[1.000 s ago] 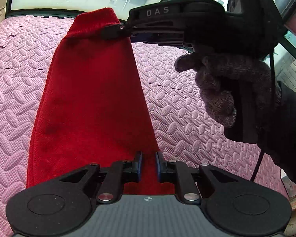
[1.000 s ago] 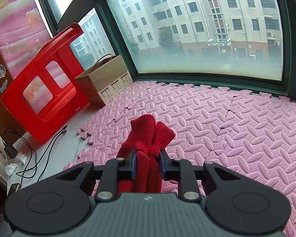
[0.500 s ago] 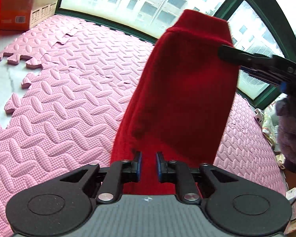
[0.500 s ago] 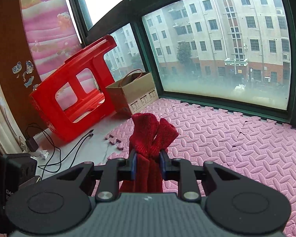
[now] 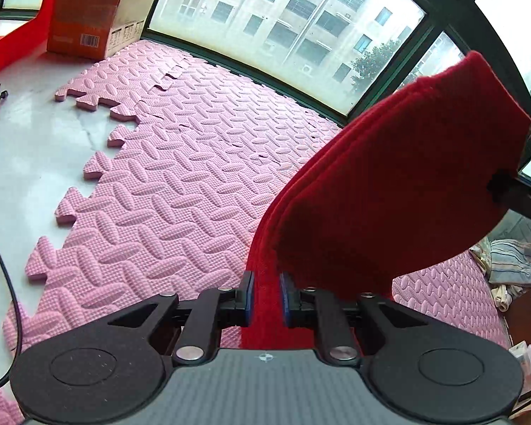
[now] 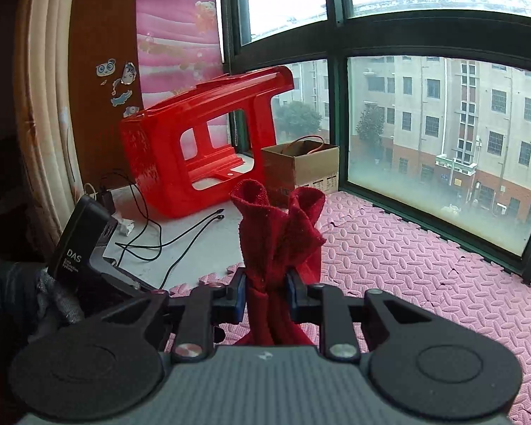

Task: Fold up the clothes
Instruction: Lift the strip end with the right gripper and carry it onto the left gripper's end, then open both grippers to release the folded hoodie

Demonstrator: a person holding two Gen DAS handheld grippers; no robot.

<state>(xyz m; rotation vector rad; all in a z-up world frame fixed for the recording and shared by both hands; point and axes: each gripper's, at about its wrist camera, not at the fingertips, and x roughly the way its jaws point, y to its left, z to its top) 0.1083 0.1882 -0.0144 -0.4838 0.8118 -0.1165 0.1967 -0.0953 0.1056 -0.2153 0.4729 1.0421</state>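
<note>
A red cloth (image 5: 389, 191) hangs in the air between my two grippers, folded in layers. My left gripper (image 5: 265, 299) is shut on its near edge. In the left wrist view the cloth rises to the right, where the tip of my right gripper pinches its far edge. In the right wrist view my right gripper (image 6: 265, 295) is shut on a bunched corner of the red cloth (image 6: 278, 233), which sticks up past the fingers. The left gripper's body shows at lower left there.
Pink foam mats (image 5: 180, 177) cover the floor by large windows. A bare floor strip with black cables (image 6: 180, 237) lies beside them. A red plastic stool (image 6: 201, 141) on its side and a cardboard box (image 6: 301, 166) stand there. A striped cloth pile (image 5: 509, 265) lies at right.
Both grippers have lifted and swung with the cloth. The cloth has moved to the right in the left wrist view. The right view has turned toward the stool and curtain.
</note>
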